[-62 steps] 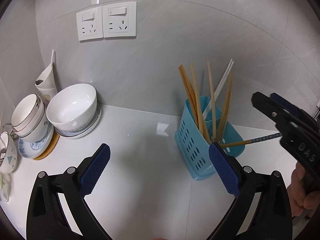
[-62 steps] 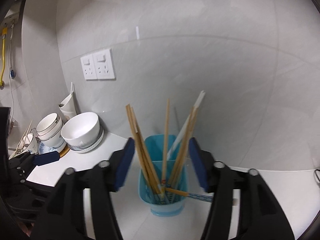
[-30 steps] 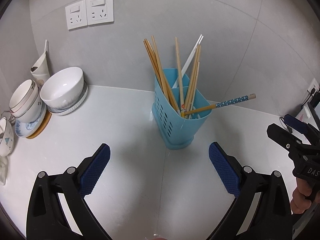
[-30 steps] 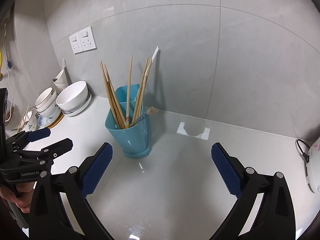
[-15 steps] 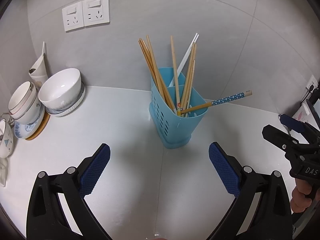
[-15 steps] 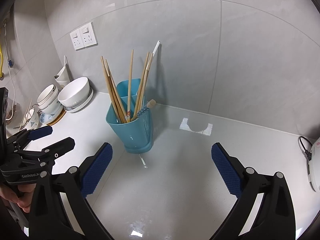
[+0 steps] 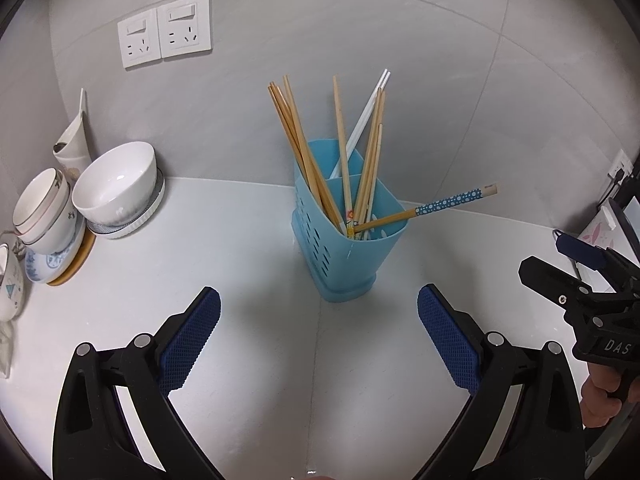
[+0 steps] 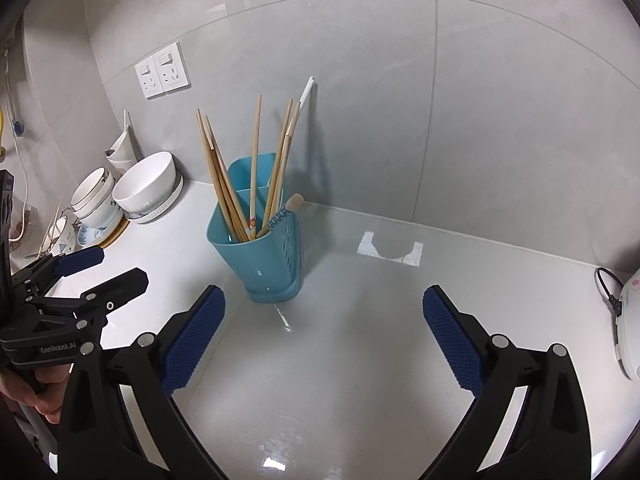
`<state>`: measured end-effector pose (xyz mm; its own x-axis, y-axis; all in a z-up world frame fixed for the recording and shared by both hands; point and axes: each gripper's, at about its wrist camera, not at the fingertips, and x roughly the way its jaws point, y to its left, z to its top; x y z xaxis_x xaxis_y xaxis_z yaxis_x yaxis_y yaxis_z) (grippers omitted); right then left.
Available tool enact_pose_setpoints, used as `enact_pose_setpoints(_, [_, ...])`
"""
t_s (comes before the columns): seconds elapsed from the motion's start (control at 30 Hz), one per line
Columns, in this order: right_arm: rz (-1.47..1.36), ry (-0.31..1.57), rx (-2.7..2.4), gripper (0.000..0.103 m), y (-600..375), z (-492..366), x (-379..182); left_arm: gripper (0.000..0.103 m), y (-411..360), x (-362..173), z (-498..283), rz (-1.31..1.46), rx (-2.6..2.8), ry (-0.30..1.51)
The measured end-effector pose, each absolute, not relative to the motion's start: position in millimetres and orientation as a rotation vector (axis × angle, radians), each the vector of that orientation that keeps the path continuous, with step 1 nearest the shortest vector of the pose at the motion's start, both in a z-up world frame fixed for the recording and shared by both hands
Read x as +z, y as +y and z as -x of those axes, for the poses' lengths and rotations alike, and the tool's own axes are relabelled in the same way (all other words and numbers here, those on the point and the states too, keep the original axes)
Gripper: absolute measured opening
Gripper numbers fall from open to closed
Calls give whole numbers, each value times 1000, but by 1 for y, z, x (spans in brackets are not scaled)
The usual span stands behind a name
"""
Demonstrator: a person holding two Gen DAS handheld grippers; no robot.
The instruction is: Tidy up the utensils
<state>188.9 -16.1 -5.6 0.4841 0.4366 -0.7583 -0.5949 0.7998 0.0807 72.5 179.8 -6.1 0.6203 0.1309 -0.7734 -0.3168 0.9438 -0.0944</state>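
A blue slotted utensil holder [image 7: 344, 240] [image 8: 260, 256] stands on the white counter near the grey wall. Several wooden chopsticks [image 7: 300, 148] [image 8: 218, 172] and a white pair [image 7: 366, 120] stand upright in it. One chopstick with a blue dotted end [image 7: 452, 200] [image 8: 286, 210] leans out over the holder's right rim. My left gripper [image 7: 319, 340] is open and empty, a short way in front of the holder. Off to the holder's right, my right gripper [image 8: 323, 332] hangs open with nothing between its fingers.
Stacked white bowls [image 7: 116, 184] [image 8: 146, 182] and cups [image 7: 40, 212] on plates sit at the left by the wall. Two wall sockets [image 7: 166, 40] are above them. A white appliance with a black cord [image 8: 628, 320] is at the far right. A hand holds each gripper.
Both grippers have pulled back from the holder, the right one releasing the dotted chopstick, which now rests in the holder. In the last half second both views drifted only slightly.
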Motion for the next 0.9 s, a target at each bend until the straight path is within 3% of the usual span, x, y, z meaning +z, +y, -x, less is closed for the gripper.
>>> enact_pose_setpoints(0.9, [202, 863, 633, 95, -17, -190, -6, 97, 178, -3, -76, 215, 263, 853])
